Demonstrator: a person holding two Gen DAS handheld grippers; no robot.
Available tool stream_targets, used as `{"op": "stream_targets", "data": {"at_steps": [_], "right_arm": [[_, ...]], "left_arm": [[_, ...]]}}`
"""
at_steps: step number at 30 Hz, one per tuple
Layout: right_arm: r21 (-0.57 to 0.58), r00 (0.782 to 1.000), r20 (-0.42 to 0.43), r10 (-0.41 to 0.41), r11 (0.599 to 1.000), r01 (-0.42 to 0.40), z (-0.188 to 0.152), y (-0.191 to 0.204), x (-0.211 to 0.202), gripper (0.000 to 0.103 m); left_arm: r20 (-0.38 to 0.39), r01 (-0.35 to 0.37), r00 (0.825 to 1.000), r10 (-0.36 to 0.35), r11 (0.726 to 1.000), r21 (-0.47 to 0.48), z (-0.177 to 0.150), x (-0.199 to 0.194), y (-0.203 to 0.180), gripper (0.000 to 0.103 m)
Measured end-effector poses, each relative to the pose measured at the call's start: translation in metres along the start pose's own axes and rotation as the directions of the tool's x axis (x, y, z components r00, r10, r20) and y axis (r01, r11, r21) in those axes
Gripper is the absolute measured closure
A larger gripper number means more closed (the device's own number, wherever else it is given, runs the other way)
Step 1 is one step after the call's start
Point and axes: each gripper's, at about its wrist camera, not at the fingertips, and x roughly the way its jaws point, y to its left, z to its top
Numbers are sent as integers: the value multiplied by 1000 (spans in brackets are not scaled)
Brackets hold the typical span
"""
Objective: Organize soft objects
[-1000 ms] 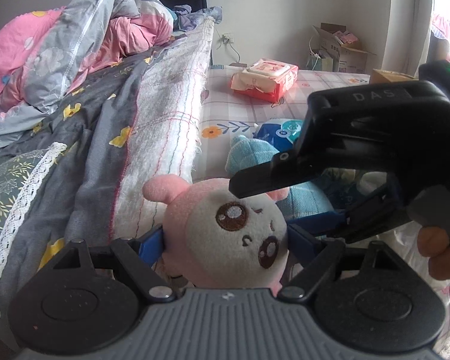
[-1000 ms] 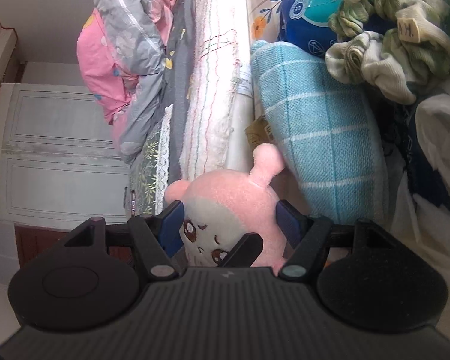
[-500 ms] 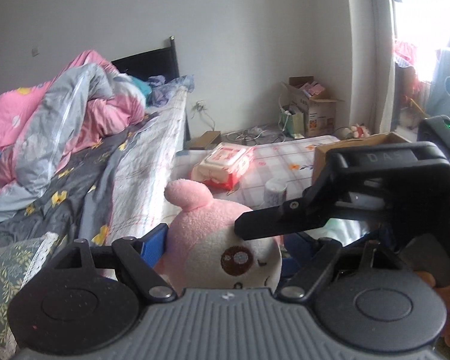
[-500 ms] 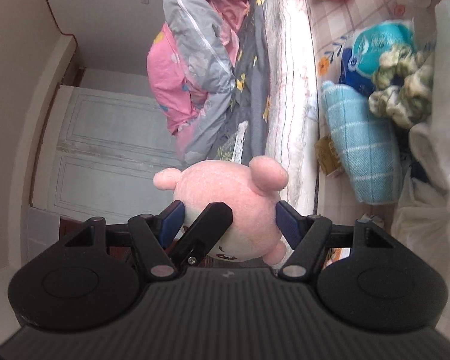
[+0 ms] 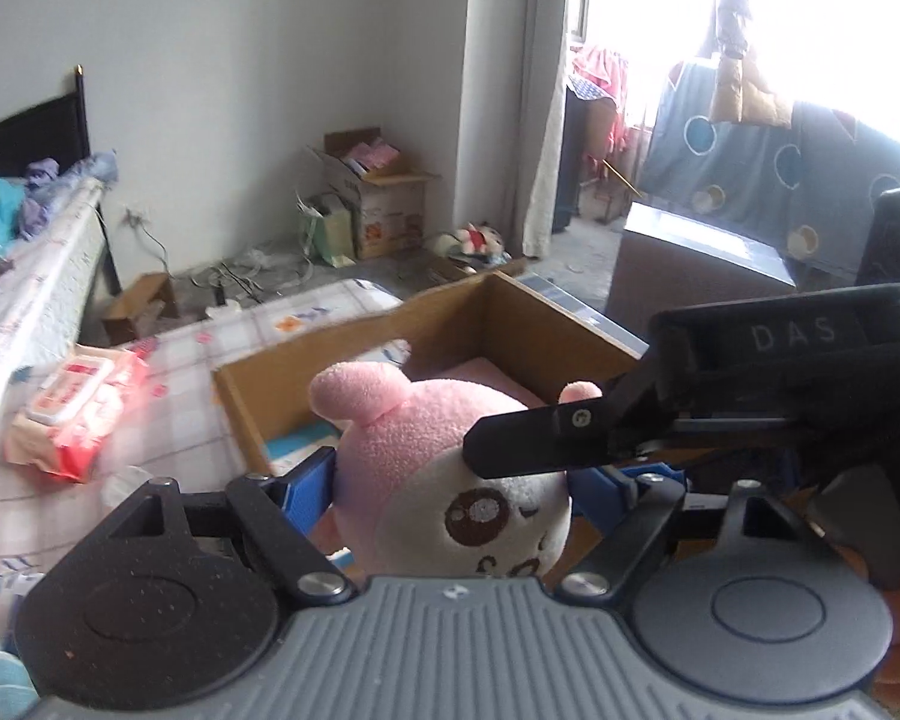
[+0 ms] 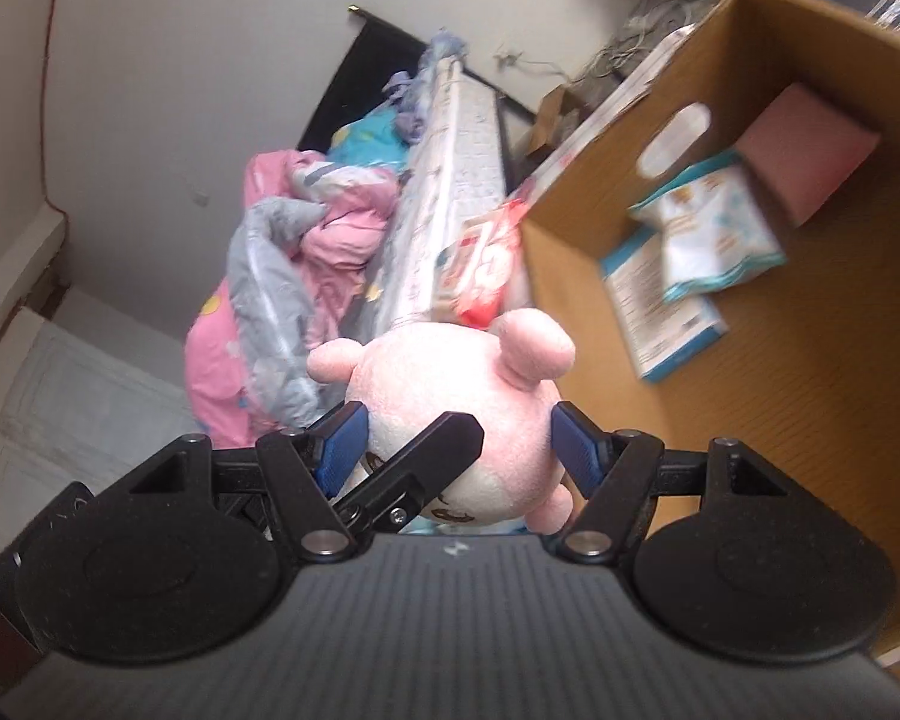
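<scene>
1. Around the edges first: in the left wrist view a red and white wipes pack (image 5: pixel 69 414) lies at the left on a checked floor mat (image 5: pixel 174 372), the bed (image 5: pixel 24 276) runs up the left edge, and a carton of odds and ends (image 5: pixel 378 204) sits against the back wall.
2. An open cardboard box (image 5: pixel 342 360) sits mid-frame right behind the toy. The right wrist view looks down into it: a pink block (image 6: pixel 810 150) and some blue and white packets (image 6: pixel 708 228) are already inside, in the upper right of the frame.
3. What blocks the view: the right gripper (image 5: pixel 576 438) cuts across the right half of the left wrist view, its black finger (image 5: pixel 534 441) lying over the toy's head.
4. The pink plush toy (image 5: pixel 444 456) is up in the air, low centre in both views, just in front of the box.
5. Left gripper (image 5: pixel 450 486): jaws fairly wide, both blue pads pressed on the toy's sides.
6. Right gripper: same deal in its own view, moderately spread, pads squeezing the plush.
</scene>
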Motion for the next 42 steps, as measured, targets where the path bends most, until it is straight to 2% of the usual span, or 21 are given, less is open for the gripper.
{"op": "stream_targets", "data": {"at_steps": [3,5,8,10,13,18,24,27,31,33,36,38,42], "right_arm": [[-3,993,-14,-116,993,116,30,-32,-3,36],[-52,981,-30,-194,980,192,49,-43,1,36],[-112,957,-44,-287,953,280,72,-60,10,38],[-150,932,-20,-362,923,355,81,-65,18,40],[-226,904,20,-427,879,420,86,-66,26,41],[-217,907,32,-421,882,417,85,-71,23,41],[-246,908,45,-416,877,414,80,-50,23,41],[-279,916,38,-400,876,395,83,-37,38,41],[-249,936,-30,-349,910,332,94,-31,73,42],[-236,932,-37,-360,910,342,101,-31,90,46],[-260,917,-1,-399,886,385,112,-29,109,46],[-243,918,-24,-396,893,379,121,-34,123,46],[-202,904,-90,-417,897,393,134,-51,153,46]], "left_arm": [[-74,60,995,-64,997,-57,8,49,-15,20],[-120,81,989,-90,994,-80,10,76,-20,20],[-189,72,978,-83,995,-65,5,104,-25,20],[-224,65,971,-77,996,-58,1,115,-24,20],[-228,50,972,-61,997,-56,-7,112,-18,20],[-198,0,980,-10,999,-52,-9,88,0,20],[-148,-32,989,18,995,-98,-14,39,27,20],[-127,-57,991,42,991,-120,-18,16,41,20],[-104,-98,991,81,981,-167,-28,-10,61,20],[-97,-118,990,102,977,-179,-33,-23,70,20],[-86,-142,988,128,971,-191,-40,-37,83,20],[-82,-150,987,136,968,-203,-43,-44,91,20],[-78,-156,987,141,961,-229,-47,-50,103,20]]}}
